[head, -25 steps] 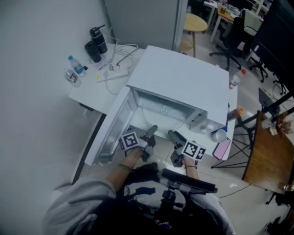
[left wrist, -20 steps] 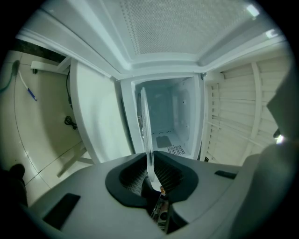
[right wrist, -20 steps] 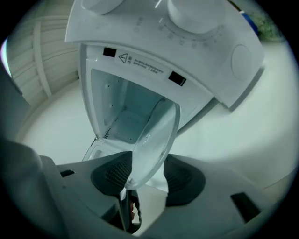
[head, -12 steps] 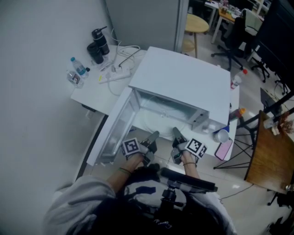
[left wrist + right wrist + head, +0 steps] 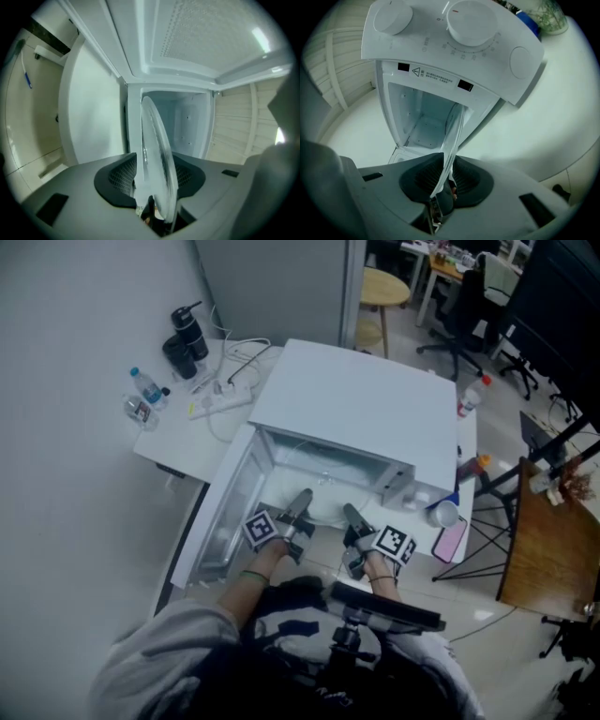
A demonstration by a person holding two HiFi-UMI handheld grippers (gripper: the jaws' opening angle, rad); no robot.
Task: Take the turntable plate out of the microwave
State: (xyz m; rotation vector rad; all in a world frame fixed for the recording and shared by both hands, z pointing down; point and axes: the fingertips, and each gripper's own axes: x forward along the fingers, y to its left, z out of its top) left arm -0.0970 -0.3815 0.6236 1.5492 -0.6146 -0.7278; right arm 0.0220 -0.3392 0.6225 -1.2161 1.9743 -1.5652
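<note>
The white microwave [image 5: 361, 413] stands on a white table with its door [image 5: 230, 507] swung open to the left. The clear glass turntable plate [image 5: 323, 514] lies at the cavity's mouth between both grippers. In the left gripper view the plate [image 5: 157, 154] stands edge-on between the jaws of my left gripper [image 5: 152, 180], whose jaws are opening and stand wide around the rim. In the right gripper view my right gripper [image 5: 443, 180] is shut on the plate's [image 5: 452, 136] near rim, facing the cavity [image 5: 422, 117] under the knob panel [image 5: 454, 37].
Bottles [image 5: 141, 390], a black flask [image 5: 185, 332] and a power strip [image 5: 220, 399] sit on the table left of the microwave. A cup [image 5: 443, 513] and a pink phone [image 5: 450, 540] lie at its right. A wooden table [image 5: 548, 540] stands further right.
Both grippers stay at the microwave's mouth. The left gripper has shifted slightly forward along the open door, and the plate now shows at the cavity's front edge between the two grippers.
</note>
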